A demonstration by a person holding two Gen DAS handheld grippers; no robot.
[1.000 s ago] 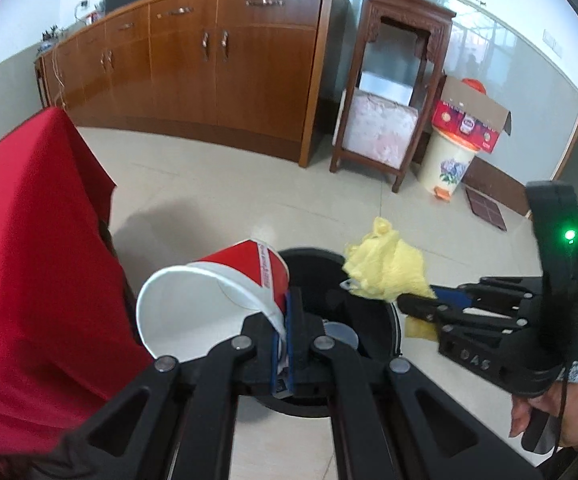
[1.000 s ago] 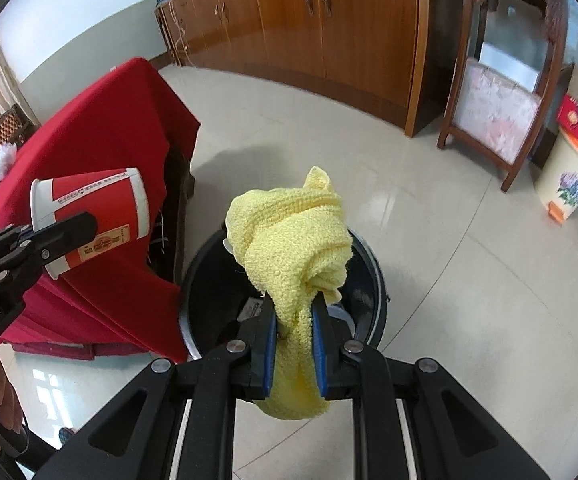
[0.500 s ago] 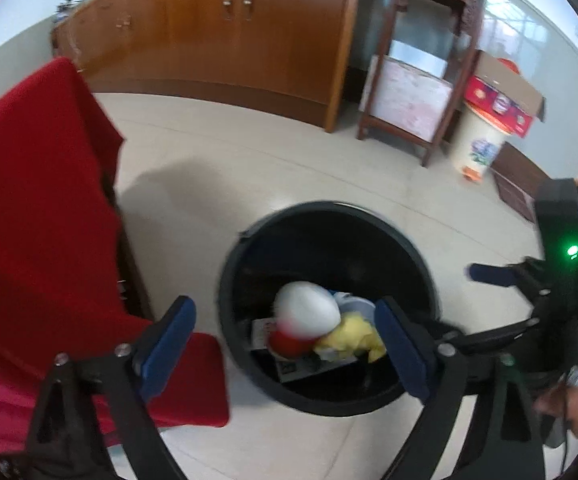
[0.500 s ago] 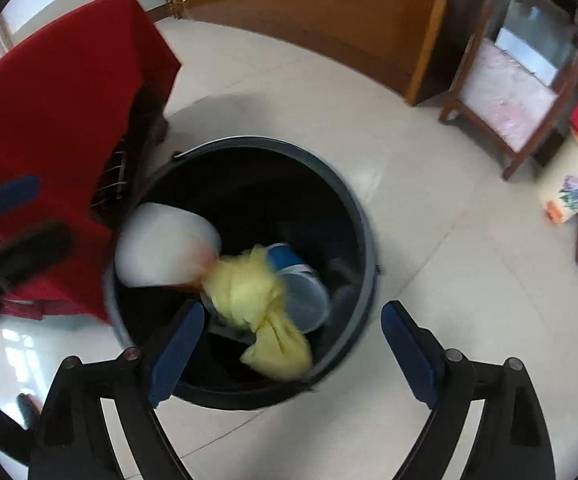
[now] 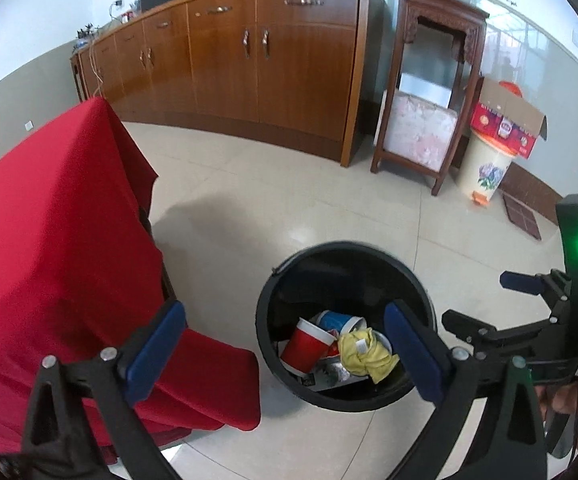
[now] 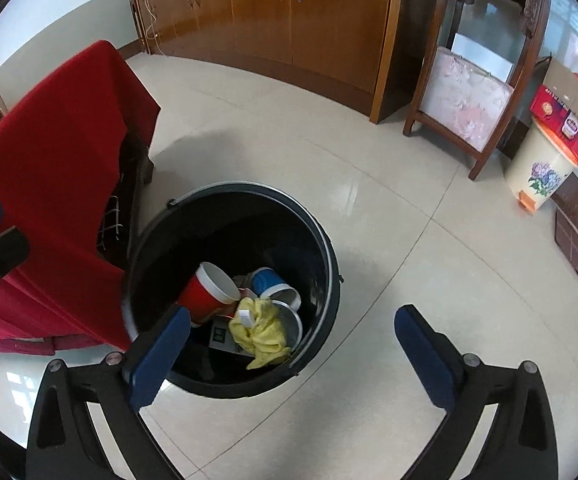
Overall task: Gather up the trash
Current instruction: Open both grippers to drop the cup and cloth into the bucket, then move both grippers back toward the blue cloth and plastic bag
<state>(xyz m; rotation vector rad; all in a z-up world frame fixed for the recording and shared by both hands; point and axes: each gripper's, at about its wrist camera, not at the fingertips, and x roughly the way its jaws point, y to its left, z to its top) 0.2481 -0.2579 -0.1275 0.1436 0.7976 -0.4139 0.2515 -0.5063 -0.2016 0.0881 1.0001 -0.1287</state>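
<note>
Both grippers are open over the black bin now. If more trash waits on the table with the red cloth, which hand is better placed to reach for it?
Probably the left gripper. It is open and empty, and the red cloth lies close on its side. The right gripper is also open, but it hangs over the bin, farther from the cloth.

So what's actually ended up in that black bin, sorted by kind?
Round black plastic bin, contents visible:
Paper cups: 2, one red paper cup, one blue paper cup
Cloths: 1, crumpled yellow cloth
Flat printed packets: 1, dark card packet
Total: 4 visible; a pale round item under the cloth is unclear.
</note>
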